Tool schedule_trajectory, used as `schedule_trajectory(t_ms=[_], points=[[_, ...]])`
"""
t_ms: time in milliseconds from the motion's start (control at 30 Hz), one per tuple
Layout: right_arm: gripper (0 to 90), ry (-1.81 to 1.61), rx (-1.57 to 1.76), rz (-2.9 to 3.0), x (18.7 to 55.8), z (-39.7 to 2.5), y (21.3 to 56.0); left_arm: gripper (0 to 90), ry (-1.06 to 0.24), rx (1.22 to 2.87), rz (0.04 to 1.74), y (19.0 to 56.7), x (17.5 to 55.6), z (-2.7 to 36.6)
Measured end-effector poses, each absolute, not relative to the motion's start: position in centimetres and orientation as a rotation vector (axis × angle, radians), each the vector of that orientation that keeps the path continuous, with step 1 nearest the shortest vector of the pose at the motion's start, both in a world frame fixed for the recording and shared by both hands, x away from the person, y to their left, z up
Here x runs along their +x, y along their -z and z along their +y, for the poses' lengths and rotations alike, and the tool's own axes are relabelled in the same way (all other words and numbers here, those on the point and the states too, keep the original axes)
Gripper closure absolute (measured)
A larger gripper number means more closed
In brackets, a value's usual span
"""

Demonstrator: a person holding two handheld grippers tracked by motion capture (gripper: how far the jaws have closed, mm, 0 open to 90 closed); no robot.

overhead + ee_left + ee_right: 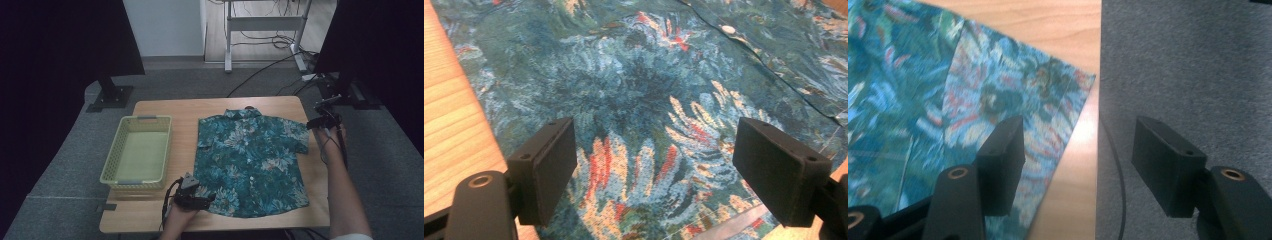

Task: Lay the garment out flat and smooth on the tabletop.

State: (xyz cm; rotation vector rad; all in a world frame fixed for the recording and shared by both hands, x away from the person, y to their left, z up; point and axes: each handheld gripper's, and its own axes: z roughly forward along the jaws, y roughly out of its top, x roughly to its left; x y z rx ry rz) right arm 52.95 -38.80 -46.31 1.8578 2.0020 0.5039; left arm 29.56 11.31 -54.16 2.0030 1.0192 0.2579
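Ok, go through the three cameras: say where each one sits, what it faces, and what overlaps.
High view: above the person's side, looking forward and down on the table, shirt and basket; both forearms, left tongs and right tongs show.
Left gripper view: rides the left tongs, open jaws over the shirt's hem area.
Right gripper view: rides the right tongs, open, over a sleeve at the table edge, grey floor beyond.
Shared: the floral shirt and the wooden tabletop.

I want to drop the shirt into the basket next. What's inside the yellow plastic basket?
The yellow plastic mesh basket holds nothing on its visible floor; its near wall hides a thin strip. The teal floral shirt lies beside it.
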Motion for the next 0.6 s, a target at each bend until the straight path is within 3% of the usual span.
schedule_trajectory(t_ms=[333,600], points=[[28.5,-0.662,1.754,2.06,49.0,-38.0,44.3,17.4,-0.257,1.996,1.02,53.9,29.5,11.3],[4.8,-0.78,1.671,1.975,43.7,-39.4,45.9,17.4,-0.256,1.976,1.033,53.9,29.5,11.7]])
